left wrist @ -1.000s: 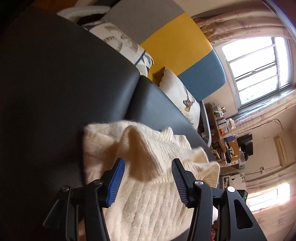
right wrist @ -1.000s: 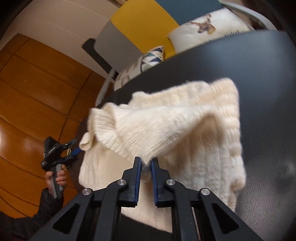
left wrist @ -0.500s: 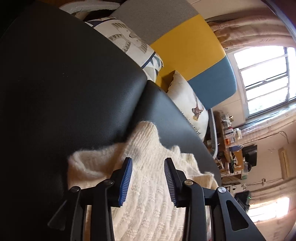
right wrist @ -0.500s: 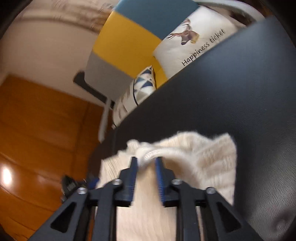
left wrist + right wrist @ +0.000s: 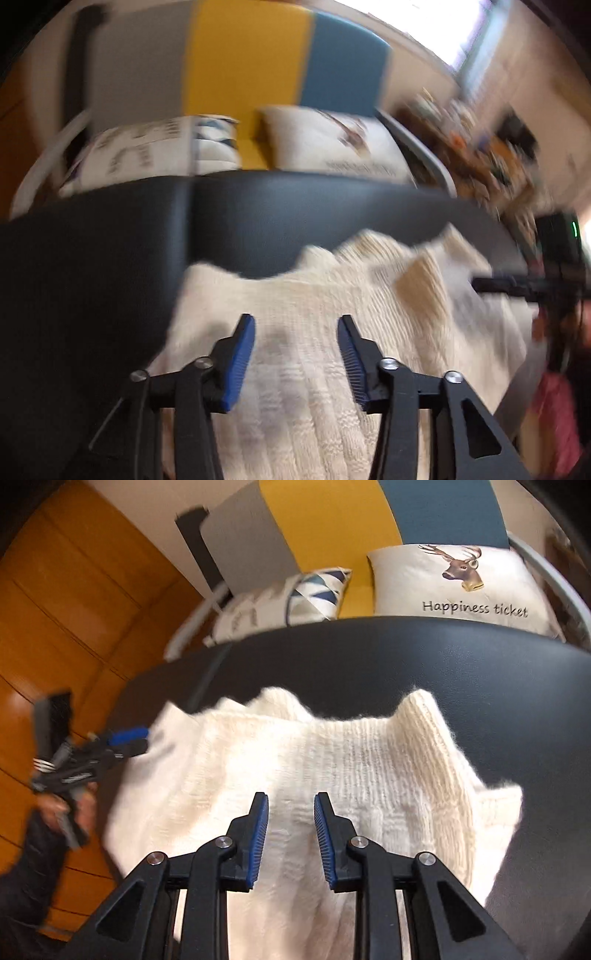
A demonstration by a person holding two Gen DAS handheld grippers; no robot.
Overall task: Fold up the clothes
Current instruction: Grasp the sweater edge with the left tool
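bare black surface (image 5: 461, 664) beyond sweater (image 5: 332, 760) | pillows (image 5: 454, 583) line far edge | wood wall (image 5: 74, 602) left

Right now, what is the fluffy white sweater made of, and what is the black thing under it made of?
The sweater looks like soft knitted yarn, maybe wool or acrylic: you can see ribbed stitch rows and fuzzy fibres along its edges. The black surface under it looks like leather or faux leather: it has a fine pebbled grain and a dull sheen. Which of the two it is cannot be told from looks alone.

"Happiness ticket" printed on deer cushion (image 5: 458, 587).
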